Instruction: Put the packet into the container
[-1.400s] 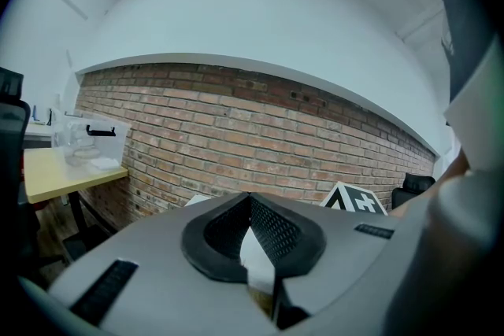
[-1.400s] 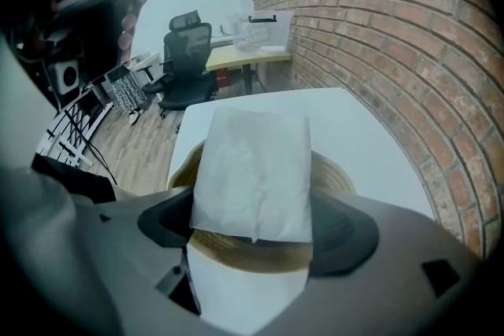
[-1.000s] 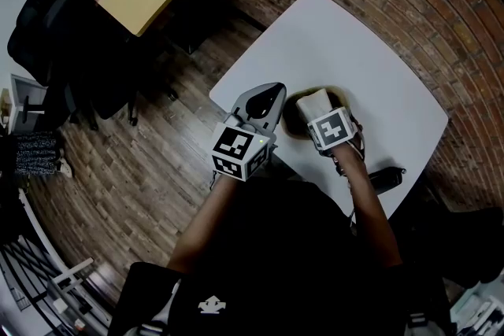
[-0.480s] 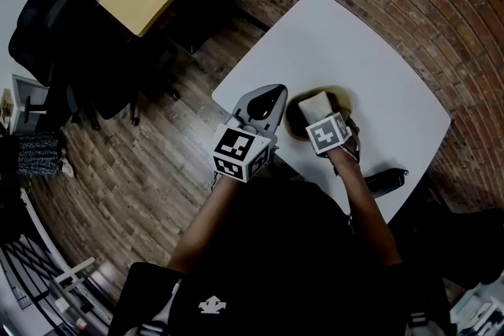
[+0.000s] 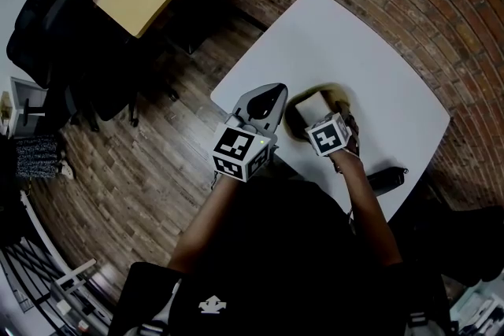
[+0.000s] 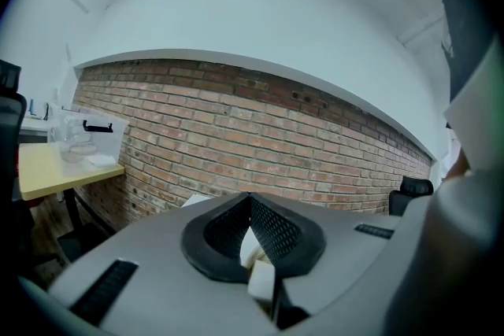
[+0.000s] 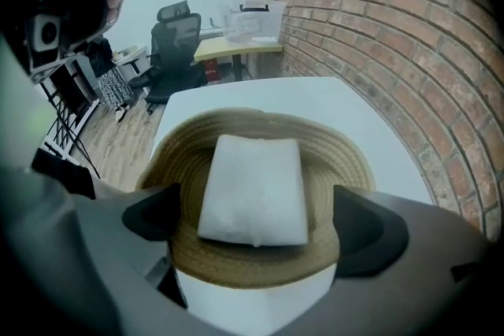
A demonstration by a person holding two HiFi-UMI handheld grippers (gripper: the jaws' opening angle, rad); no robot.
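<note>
Shallow round woven basket on the white table, holding one white packet that lies flat across its middle. Right gripper: jaws opening, standing on either side of the packet, clear of it. Left gripper: jaws pressed together, nothing between them, just beside the basket. In the head view the right gripper's marker cube covers the basket's near part. A dark object at the table edge cannot be identified.
</note>
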